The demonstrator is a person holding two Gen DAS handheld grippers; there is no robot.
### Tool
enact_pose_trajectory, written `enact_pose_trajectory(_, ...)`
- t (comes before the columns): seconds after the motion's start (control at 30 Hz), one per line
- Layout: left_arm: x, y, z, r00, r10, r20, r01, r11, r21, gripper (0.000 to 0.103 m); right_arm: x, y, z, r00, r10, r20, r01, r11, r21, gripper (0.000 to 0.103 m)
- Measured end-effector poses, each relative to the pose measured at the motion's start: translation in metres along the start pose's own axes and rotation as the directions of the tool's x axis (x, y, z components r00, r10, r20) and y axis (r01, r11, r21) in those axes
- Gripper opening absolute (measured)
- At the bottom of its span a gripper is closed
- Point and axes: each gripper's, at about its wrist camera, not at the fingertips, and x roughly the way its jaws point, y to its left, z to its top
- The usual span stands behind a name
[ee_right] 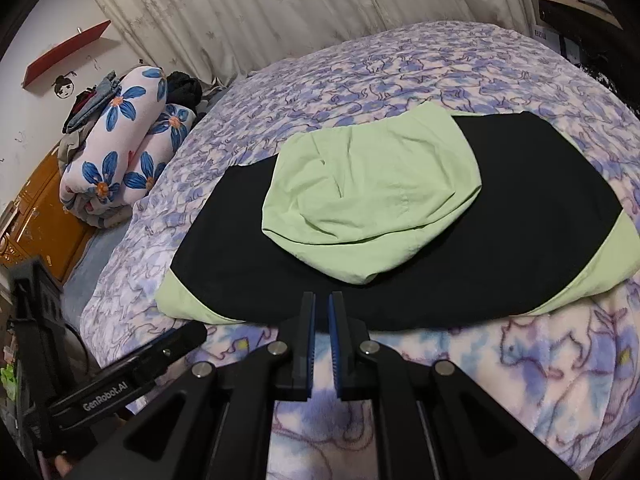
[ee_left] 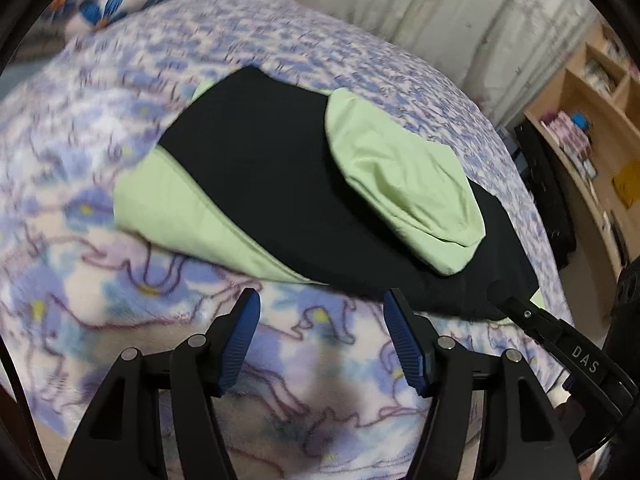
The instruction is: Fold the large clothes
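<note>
A large garment lies spread on the bed, its black body [ee_right: 240, 240] crossed by a light green part [ee_right: 368, 184] folded over the middle; green cloth also shows at both ends. In the left wrist view the same black cloth [ee_left: 260, 168] and green fold [ee_left: 400, 176] lie ahead. My left gripper [ee_left: 323, 296] is open and empty, above the blanket just short of the garment's near edge. My right gripper [ee_right: 321, 297] is shut, its tips at the black near edge, with no cloth visibly between the pads. It also shows in the left wrist view, where the right gripper [ee_left: 498, 290] is at the black corner.
A purple flowered blanket [ee_right: 520, 360] covers the bed. A rolled blue-flower quilt [ee_right: 120, 140] and a clothes heap [ee_right: 88, 100] sit at the far left by an orange cabinet [ee_right: 40, 216]. Curtains [ee_right: 260, 8] hang behind. Wooden shelves [ee_left: 592, 128] stand to the right.
</note>
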Motion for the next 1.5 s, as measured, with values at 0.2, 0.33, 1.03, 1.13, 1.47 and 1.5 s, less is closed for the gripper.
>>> enact_pose_trajectory(0.2,0.032,0.036,0.004,0.998,-0.06,0.006,0.061,0.988,-0.144,0.063,0.016,0.002,0.003,1.0,0.017,-0.014,-0.017,1.0,-0.003,0.006)
enact_pose_trajectory(0.33,0.047,0.044,0.012,0.996,-0.072,0.053,0.08,0.982,-0.174,0.063,0.027,0.003,0.007,0.999,0.03,-0.012,-0.03,0.999,-0.009,0.006)
enact_pose_trajectory(1.03,0.063,-0.003,0.082,0.946,0.033,0.322,-0.024,0.999,-0.034,0.006,0.126,-0.035,0.053,0.996,-0.072,-0.06,0.073,0.997,0.017,0.006)
enact_pose_trajectory(1.13,0.048,-0.04,0.086,0.924,0.018,0.382,-0.059,0.994,0.094,0.006,0.121,-0.041,0.047,0.998,-0.041,-0.057,0.044,0.998,0.048,0.006)
enact_pose_trajectory(1.47,0.055,-0.193,0.087,0.925,-0.12,0.359,-0.048,0.904,0.425,0.006,0.09,-0.083,0.026,0.983,0.172,-0.062,-0.152,0.957,0.247,0.005)
enact_pose_trajectory(1.5,0.061,-0.213,0.083,0.929,-0.133,0.346,-0.049,0.881,0.47,0.006,0.081,-0.093,0.023,0.976,0.209,-0.063,-0.183,0.94,0.287,0.006)
